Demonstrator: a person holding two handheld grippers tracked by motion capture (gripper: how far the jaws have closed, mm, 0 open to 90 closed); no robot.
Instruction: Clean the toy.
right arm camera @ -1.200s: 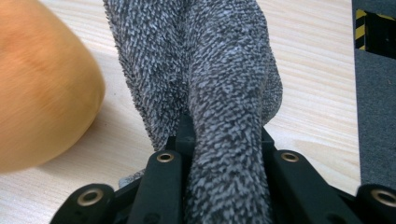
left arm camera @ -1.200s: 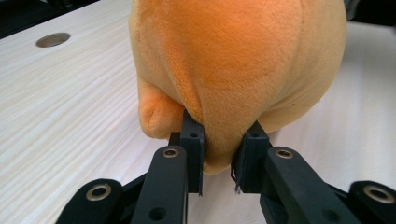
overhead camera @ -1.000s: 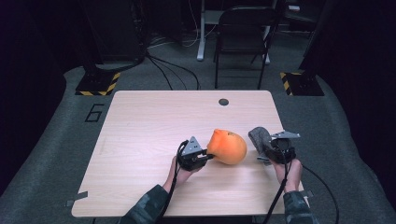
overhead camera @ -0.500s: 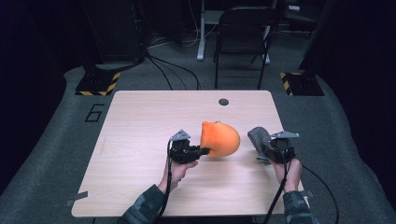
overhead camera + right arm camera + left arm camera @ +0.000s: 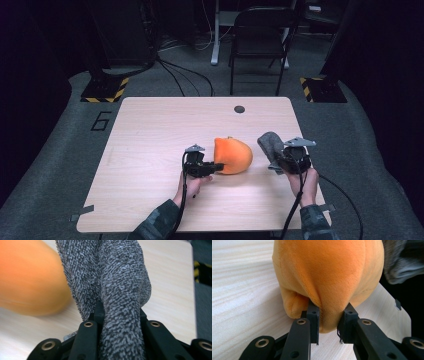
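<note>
An orange plush (image 5: pixel 232 155) lies on the wooden table (image 5: pixel 150 150), right of the middle. My left gripper (image 5: pixel 216 166) comes at it from the left. In the left gripper view its jaws pinch a fold of the orange plush (image 5: pixel 329 272) at the left gripper (image 5: pixel 329 315); they have just been opening slightly, with the fold still between the pads. My right gripper (image 5: pixel 279 159) is shut on a grey fuzzy cloth (image 5: pixel 270 142) that sticks up from it. In the right gripper view the grey cloth (image 5: pixel 120 277) rises out of the right gripper (image 5: pixel 120 312), and the orange plush (image 5: pixel 27 277) shows blurred at the left.
A small dark round disc (image 5: pixel 239 109) sits near the table's far edge. A folding chair (image 5: pixel 260 35) stands behind the table on the grey floor. The table's right edge lies close beside my right hand.
The orange plush rose a little, then came down slightly to the left, leaving a gap to the grey cloth. The right gripper has lifted the cloth slightly.
</note>
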